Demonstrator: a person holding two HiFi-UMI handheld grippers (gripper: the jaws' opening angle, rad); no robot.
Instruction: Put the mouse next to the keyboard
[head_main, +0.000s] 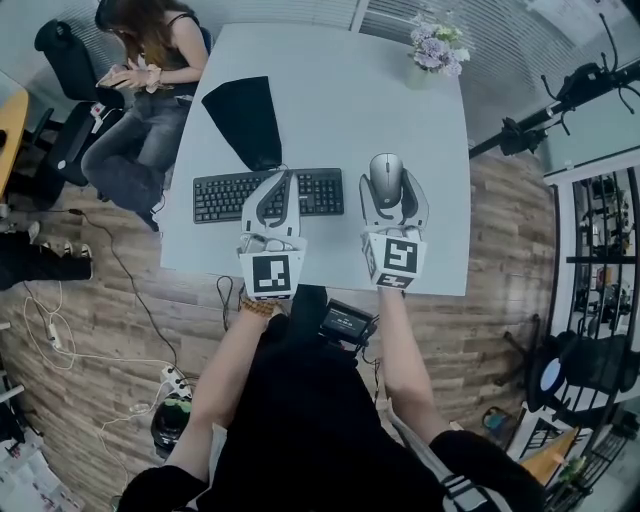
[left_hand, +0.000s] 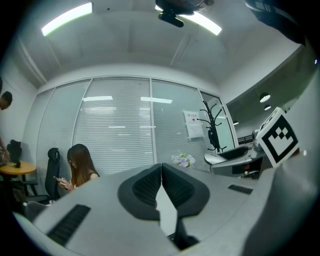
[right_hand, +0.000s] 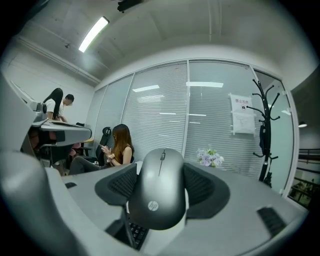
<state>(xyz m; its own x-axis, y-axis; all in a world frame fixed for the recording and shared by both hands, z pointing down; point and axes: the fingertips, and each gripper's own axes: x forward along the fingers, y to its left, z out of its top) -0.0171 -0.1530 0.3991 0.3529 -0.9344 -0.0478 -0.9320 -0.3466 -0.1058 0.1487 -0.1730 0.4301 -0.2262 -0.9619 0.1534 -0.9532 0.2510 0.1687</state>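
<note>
While your right tongs (head_main: 388, 190) clamp the grey HP mouse (right_hand: 160, 192) across its flanks, spread wide to span its body, aim for the bare strip of white bench (head_main: 440, 190) just past the right end of the black keyboard (head_main: 225, 196). From overhead the mouse already sits just beside that end, so little sideways travel looks needed. Whether its underside touches the bench can't be told. Lower it flat until it rests there, and only then spread the tongs. Keep its nose pointing away from you, parallel with the keyboard's short edge, so it lands square. Don't release in the air, or it may tip or skid. Your left tongs (head_main: 283, 182) are pinched together and empty over the keyboard's right half. Hold them off the keys and out of the right hand's way.
</note>
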